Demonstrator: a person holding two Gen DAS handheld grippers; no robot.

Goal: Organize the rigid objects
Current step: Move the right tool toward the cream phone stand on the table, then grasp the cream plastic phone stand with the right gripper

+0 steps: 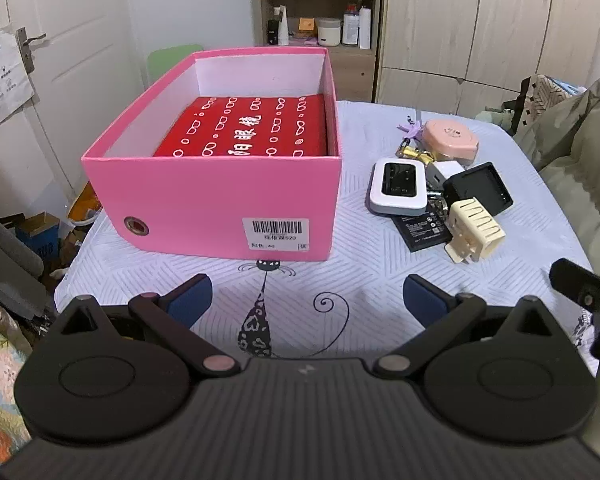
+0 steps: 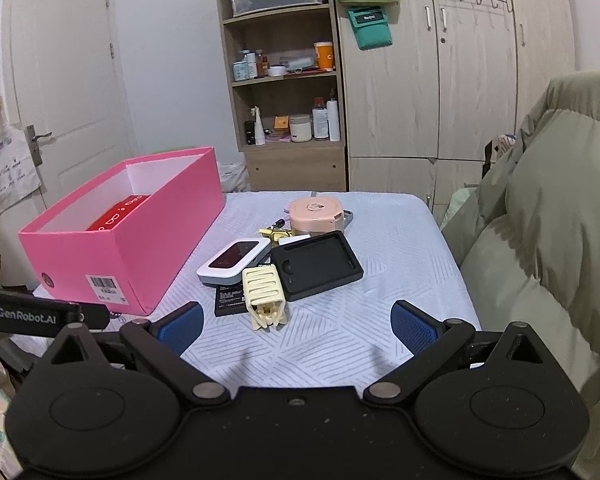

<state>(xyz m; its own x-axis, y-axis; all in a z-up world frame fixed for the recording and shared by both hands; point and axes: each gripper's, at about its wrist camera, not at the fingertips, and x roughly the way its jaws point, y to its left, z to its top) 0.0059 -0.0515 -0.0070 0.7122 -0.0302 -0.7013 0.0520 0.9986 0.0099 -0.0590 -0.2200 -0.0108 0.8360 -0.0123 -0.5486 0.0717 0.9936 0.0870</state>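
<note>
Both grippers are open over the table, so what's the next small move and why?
Probably ease the right gripper forward onto the cream plastic clip. It is the nearest piece of the pile, lies almost straight ahead between the open jaws, and the pink box still has room.

left wrist: looking low across the bench [image 1: 300,280], facing the pink box [image 1: 220,208] close up | right wrist: looking from higher, further right | both sharing box, clutter pile [image 2: 284,264], shelf [image 2: 284,80]
</note>
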